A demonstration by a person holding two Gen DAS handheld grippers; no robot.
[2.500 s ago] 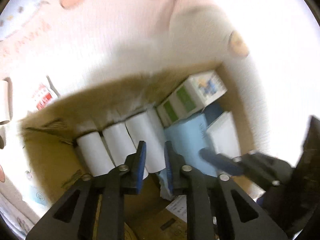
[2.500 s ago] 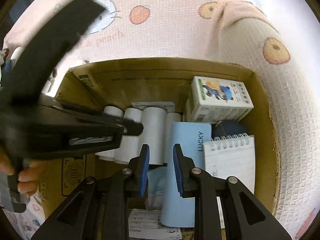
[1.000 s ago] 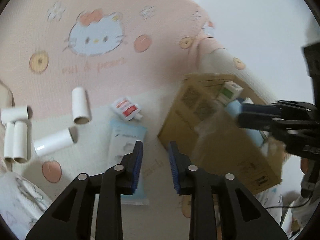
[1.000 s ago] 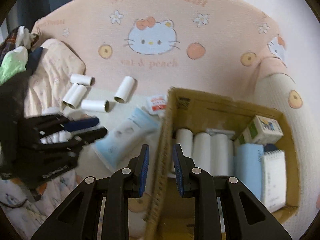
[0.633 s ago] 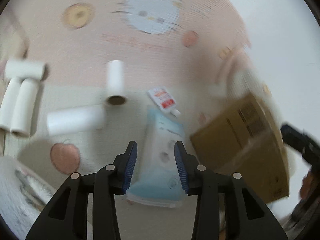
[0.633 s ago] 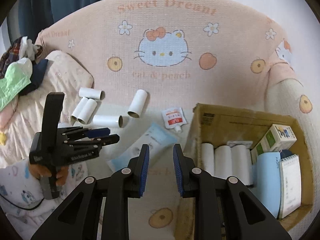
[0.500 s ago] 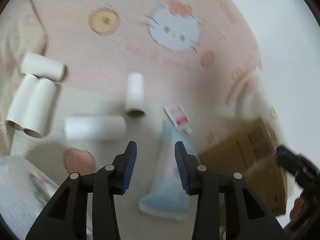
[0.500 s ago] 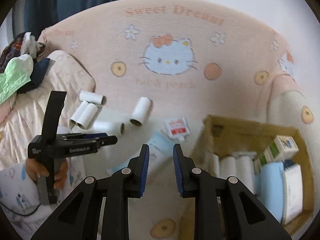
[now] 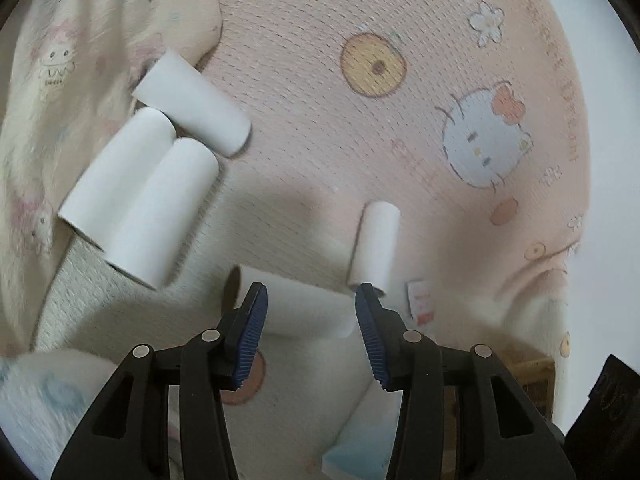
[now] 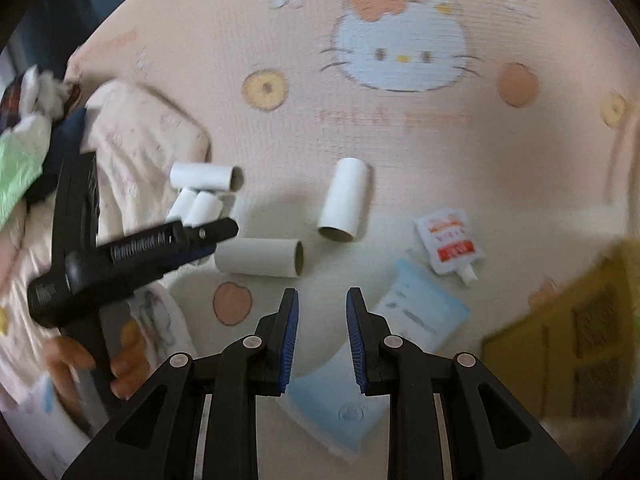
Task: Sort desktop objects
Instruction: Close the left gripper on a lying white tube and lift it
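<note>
Straddle the lying paper tube [image 9: 296, 308] squarely with left gripper [image 9: 310, 334], fingers opening, nothing pinched yet; close mid-length. Right gripper [image 10: 320, 336] nearly closed, empty.

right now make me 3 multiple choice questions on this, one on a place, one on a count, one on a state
1. Where does the blue pack lie?
A. inside the box
B. on the mat, under the right gripper
C. on the pillow

2. How many white tubes lie on the mat?
A. two
B. three
C. five

3. What is between the left gripper's fingers?
A. nothing gripped
B. a tube clamped tight
C. the sachet

Answers:
1 B: it lies flat below the right gripper.
2 C: three lie clustered, two apart.
3 A: the left gripper is opening over a tube, pads clear of it.
</note>
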